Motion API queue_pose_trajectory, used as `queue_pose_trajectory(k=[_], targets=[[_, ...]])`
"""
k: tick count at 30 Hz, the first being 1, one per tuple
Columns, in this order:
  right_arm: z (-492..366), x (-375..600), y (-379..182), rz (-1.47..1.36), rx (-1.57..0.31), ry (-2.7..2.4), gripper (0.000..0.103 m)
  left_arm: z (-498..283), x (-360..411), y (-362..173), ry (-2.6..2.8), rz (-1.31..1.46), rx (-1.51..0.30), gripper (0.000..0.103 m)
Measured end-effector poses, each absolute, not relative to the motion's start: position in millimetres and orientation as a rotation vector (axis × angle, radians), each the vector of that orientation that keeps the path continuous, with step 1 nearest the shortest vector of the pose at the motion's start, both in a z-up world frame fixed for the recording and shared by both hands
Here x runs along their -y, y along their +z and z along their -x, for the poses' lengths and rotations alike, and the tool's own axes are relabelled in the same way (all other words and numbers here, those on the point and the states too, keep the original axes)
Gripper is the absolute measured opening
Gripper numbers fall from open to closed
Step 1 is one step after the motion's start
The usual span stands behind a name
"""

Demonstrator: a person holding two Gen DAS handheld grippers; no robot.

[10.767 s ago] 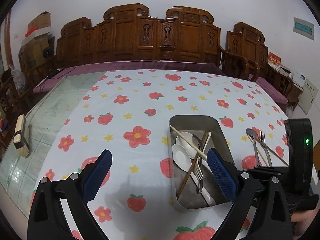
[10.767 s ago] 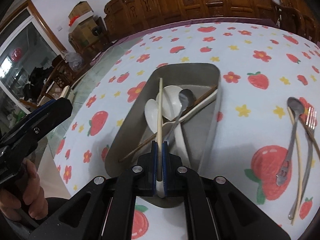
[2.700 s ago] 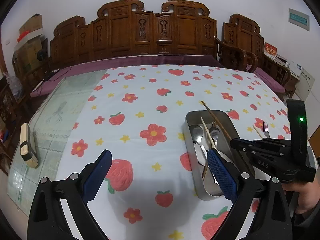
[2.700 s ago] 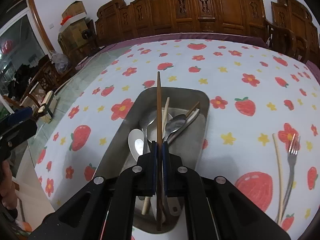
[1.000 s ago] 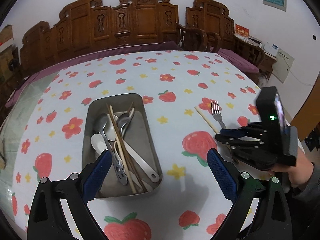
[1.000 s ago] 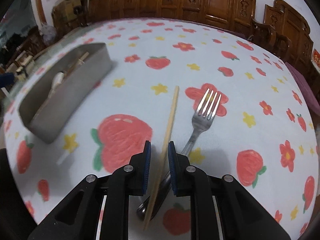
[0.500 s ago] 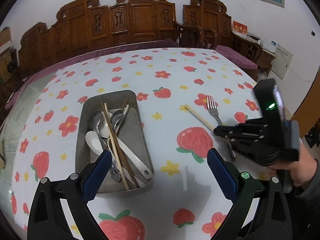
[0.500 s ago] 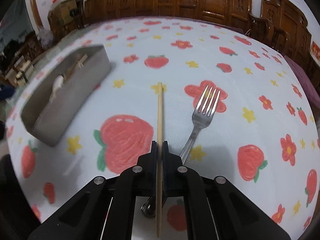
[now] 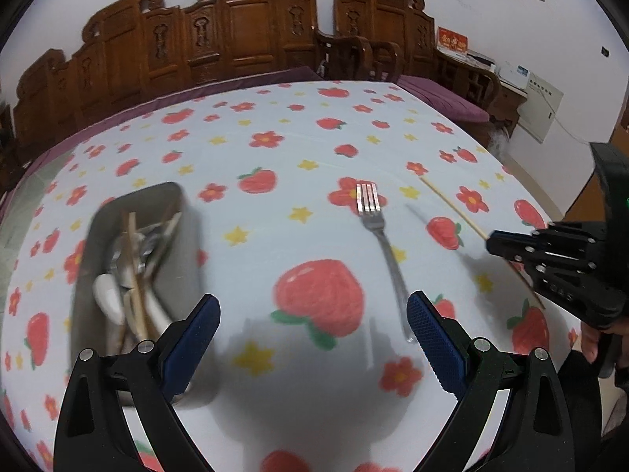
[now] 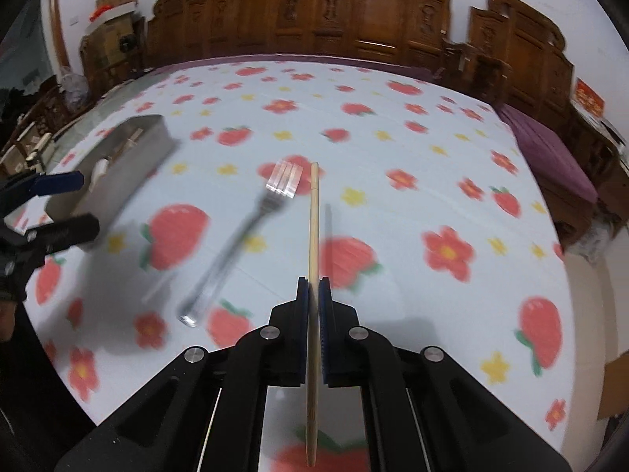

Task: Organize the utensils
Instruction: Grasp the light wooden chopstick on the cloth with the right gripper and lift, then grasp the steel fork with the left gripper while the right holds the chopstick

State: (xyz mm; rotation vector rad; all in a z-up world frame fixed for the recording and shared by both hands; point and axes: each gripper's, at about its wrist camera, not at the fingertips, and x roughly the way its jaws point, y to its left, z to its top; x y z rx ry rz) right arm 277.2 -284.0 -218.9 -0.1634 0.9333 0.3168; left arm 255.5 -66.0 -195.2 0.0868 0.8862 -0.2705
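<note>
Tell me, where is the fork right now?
The fork lies alone on the strawberry tablecloth, right of the metal tray.

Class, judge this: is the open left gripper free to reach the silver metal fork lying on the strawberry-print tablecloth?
Probably yes. The left gripper has its jaws wide apart and holds nothing, and the silver metal fork lies bare on the cloth just ahead, with nothing over it.

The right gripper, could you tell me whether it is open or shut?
Shut: the right gripper pinches a chopstick between its pads.
</note>
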Motion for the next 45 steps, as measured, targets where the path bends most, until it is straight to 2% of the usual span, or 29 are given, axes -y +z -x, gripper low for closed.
queue_pose_trajectory(k=[8, 20, 23, 27, 31, 33, 35, 45], targets=[[-269, 317, -237, 0.172, -0.944, 0.265, 0.006, -280, 110, -215, -0.272, -0.132, -0.919, 0.092], [-275, 332, -242, 0.127, -0.952, 0.246, 0.006, -316, 156, -242, -0.296, -0.182, -1.0, 0.053], [-275, 331, -240, 0.127, -0.947, 0.249, 0.006, -321, 161, -248, -0.293, -0.177, -1.014, 0.05], [-275, 329, -238, 0.125, -0.943, 0.256, 0.006, -327, 162, -255, -0.278, -0.169, -1.042, 0.034], [-273, 326, -237, 0.128, -0.94, 0.26, 0.006, -329, 161, -256, -0.268, -0.163, -1.044, 0.032], [-273, 325, -236, 0.129, -0.937, 0.263, 0.006, -330, 160, -256, -0.267, -0.164, -1.044, 0.018], [-272, 323, -235, 0.128, -0.937, 0.265, 0.006, -330, 159, -256, -0.277, -0.154, -1.051, 0.009], [-267, 306, -217, 0.125, -0.901, 0.307, 0.006, -314, 142, -245, -0.292, -0.157, -1.039, 0.006]])
